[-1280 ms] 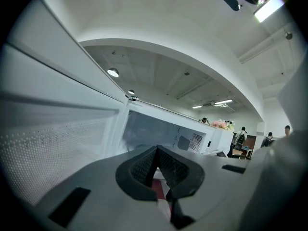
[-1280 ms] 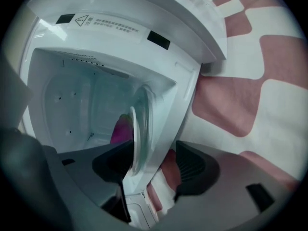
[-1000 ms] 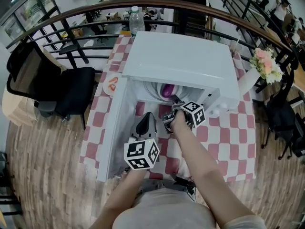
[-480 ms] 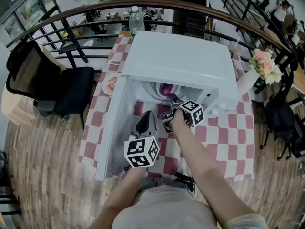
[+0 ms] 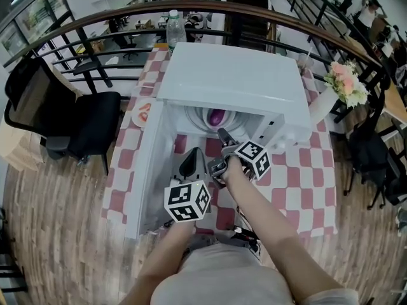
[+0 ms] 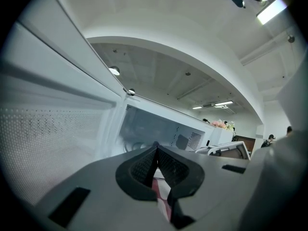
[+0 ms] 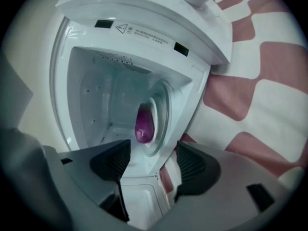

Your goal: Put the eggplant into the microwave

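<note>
- The eggplant (image 5: 217,116), a smooth, glossy purple oval, lies inside the microwave (image 5: 235,81) on its round white turntable (image 7: 161,110), touched by neither tool.
- The microwave is a boxy white shell with a flat top. Its door (image 5: 149,164) is swung wide open at the microwave's left, and its cavity walls are smooth white.
- The right hand-held gripper (image 5: 222,135) is just outside the microwave's opening and points in. Its ribbed black pads (image 7: 114,160) stand well apart with nothing between them.
- The left hand-held gripper (image 5: 193,154) sits in front of the microwave, beside the open door. Its dark pads are pressed together on nothing.
- The counter (image 5: 305,176) under the microwave wears a red-and-white checked cloth.
- A clear plastic bottle (image 5: 173,27) stands behind the microwave, and pink flowers (image 5: 343,81) stand to its right.
- Only the right gripper view (image 7: 149,165) shows the eggplant's full outline; the head view gives just its tip under the microwave's roof.
- The left gripper view (image 6: 155,150) shows the perforated inner face of the door but not the eggplant.
</note>
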{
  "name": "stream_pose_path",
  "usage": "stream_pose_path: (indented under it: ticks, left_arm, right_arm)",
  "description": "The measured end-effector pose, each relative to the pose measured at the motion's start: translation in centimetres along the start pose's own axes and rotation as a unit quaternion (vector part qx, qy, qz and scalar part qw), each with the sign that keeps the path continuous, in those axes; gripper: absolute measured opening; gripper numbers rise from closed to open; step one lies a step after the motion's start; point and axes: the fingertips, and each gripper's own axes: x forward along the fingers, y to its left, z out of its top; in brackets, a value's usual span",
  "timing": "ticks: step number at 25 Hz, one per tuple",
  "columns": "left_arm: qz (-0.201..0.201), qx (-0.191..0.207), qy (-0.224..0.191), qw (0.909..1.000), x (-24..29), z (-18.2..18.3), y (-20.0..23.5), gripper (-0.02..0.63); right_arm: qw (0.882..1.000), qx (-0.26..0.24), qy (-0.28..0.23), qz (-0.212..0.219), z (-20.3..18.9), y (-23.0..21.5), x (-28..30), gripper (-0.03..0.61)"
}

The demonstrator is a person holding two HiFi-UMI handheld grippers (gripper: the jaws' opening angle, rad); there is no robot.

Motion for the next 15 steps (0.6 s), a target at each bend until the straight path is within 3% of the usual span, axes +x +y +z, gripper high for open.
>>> stream_pose_path:
  ticks: [2, 6, 10, 15]
  left_arm:
    - [-0.003, -0.003, -0.002, 1.0, -0.2, 0.0, -0.3, 0.005]
    - [-0.025, 0.004, -0.011, 0.9996, -0.6, 0.6, -1.1, 0.005]
    - [-0.051, 0.021, -0.014, 0.9984, -1.3, 0.5, -2.2, 0.005]
    - [-0.057, 0.023, -0.017, 0.998, -1.8, 0.8, -2.4, 0.005]
  right_arm:
    - [1.0, -0.011, -0.002, 0.015, -0.1, 0.4, -1.1, 0.271]
    - [0.998, -0.034, -0.017, 0.052, 0.0, 1.6, -3.2, 0.035]
    - [0.992, -0.04, -0.036, 0.114, 0.4, 3.3, -5.0, 0.025]
    - [0.987, -0.086, -0.021, 0.138, -0.4, 4.5, -6.7, 0.025]
